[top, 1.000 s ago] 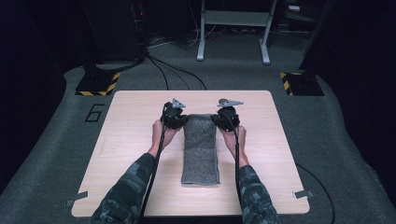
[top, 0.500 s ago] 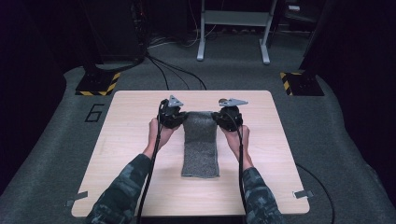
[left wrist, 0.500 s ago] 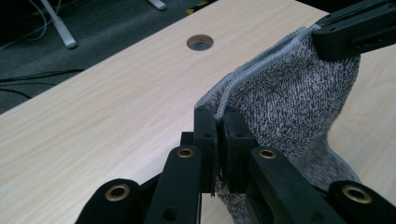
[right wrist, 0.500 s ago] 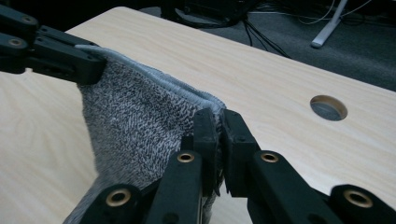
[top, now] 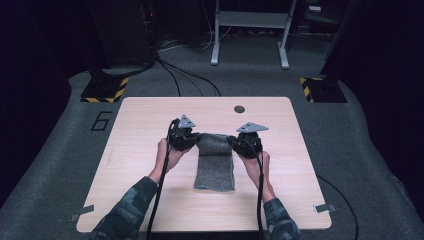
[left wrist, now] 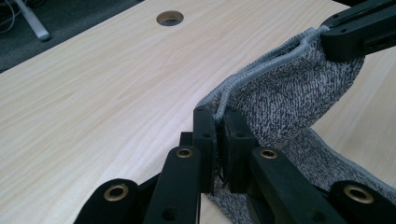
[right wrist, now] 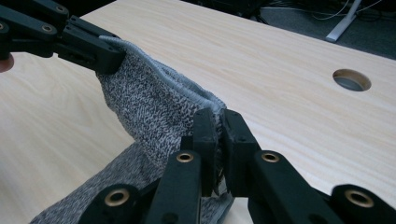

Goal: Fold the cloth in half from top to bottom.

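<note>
A grey knitted cloth [top: 215,167] lies lengthwise on the middle of the wooden table [top: 140,125]. Its far end is lifted off the wood and curls back toward me. My left gripper [top: 192,136] is shut on the far left corner of the cloth [left wrist: 280,93], the hem pinched between its jaws. My right gripper [top: 231,140] is shut on the far right corner of the cloth [right wrist: 154,107]. In the left gripper view my left gripper [left wrist: 219,140] faces the other gripper's jaw at top right. My right gripper [right wrist: 218,135] sees the left one at top left.
A round cable hole [top: 239,108] sits in the table near its far edge. Beyond the table, on grey carpet, are cables, a metal frame leg [top: 215,45] and two black-and-yellow striped feet [top: 105,90]. Bare wood lies to both sides of the cloth.
Both grippers have lifted the cloth's far end and drawn it back toward me, so the cloth now folds over itself and looks shorter on the table.
</note>
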Available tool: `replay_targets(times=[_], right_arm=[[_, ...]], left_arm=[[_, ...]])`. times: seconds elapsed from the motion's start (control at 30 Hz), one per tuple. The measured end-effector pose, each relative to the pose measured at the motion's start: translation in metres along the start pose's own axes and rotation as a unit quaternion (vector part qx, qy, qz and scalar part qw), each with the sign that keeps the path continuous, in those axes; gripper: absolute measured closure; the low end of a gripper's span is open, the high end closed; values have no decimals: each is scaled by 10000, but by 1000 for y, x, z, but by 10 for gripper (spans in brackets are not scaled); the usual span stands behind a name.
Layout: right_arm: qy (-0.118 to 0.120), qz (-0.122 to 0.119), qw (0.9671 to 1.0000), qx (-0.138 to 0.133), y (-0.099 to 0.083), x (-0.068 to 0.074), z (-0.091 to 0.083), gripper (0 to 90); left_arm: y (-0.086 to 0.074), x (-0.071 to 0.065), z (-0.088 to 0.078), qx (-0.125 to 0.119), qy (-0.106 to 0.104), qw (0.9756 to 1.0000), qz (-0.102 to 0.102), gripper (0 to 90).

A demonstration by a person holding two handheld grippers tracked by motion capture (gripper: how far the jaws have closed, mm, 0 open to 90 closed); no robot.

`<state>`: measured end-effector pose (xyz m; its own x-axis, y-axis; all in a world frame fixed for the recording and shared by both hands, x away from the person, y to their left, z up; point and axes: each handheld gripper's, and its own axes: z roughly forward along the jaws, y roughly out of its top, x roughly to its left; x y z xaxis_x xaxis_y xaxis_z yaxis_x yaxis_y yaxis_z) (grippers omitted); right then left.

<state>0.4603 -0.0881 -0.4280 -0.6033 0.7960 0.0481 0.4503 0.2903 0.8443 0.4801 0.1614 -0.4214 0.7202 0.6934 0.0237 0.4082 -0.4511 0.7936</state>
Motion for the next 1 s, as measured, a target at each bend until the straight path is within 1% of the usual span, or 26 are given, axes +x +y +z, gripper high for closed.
replay_targets(times=[0.07,0.13,0.2,0.33,0.37,0.4,0.43,0.47,0.5,0.57,0.6,0.63,0.7,0.73,0.77,0.87,0.9,0.93,0.97,1.0], right_arm=[[4,-72,10000,-22,-4,3,-3,850],[32,-20,10000,-19,-7,4,-6,848],[42,-56,10000,-25,-11,6,-8,848],[28,-74,10000,26,-17,9,-12,847],[1,-36,10000,43,-19,10,-14,846],[28,-58,10000,19,-21,10,-15,845],[30,-20,10000,16,-23,12,-16,845],[34,-50,10000,24,-26,13,-18,843],[35,-57,10000,31,-28,14,-18,843],[44,-66,9999,66,-33,16,-20,841],[58,-41,9999,87,-36,18,-20,839],[84,-39,9999,94,-39,19,-20,837],[62,-102,9998,130,-43,21,-21,834],[75,-90,9998,142,-45,22,-21,832],[95,-43,9998,153,-47,23,-22,831],[137,-74,9997,214,-54,26,-23,829],[155,-47,9996,241,-56,27,-24,829],[156,-61,9995,251,-57,27,-24,828],[166,-43,9995,247,-60,29,-25,826],[180,-35,9995,268,-61,29,-26,822]], left_arm=[[-2,-2,-2,18,-32,10000,30,850],[-5,-5,-2,16,-65,10000,30,848],[-8,-7,-2,54,-98,9999,15,847],[-13,-13,-2,107,-155,9998,64,845],[-14,-14,-2,110,-176,9997,87,844],[-15,-15,-2,141,-172,9997,96,844],[-17,-16,-2,131,-208,9997,75,843],[-18,-17,-2,152,-210,9996,117,842],[-19,-19,-2,152,-223,9996,104,841],[-22,-21,-1,210,-273,9993,145,838],[-24,-22,-1,234,-256,9993,152,837],[-26,-22,0,250,-284,9992,150,835],[-29,-23,1,266,-311,9991,136,831],[-31,-24,1,308,-336,9989,141,828],[-34,-25,1,300,-355,9988,123,825],[-41,-28,3,392,-427,9982,122,815],[-42,-28,3,413,-445,9981,127,815],[-45,-29,3,461,-464,9977,154,814],[-47,-31,4,444,-480,9978,121,809],[-50,-31,4,481,-524,9974,115,803]])
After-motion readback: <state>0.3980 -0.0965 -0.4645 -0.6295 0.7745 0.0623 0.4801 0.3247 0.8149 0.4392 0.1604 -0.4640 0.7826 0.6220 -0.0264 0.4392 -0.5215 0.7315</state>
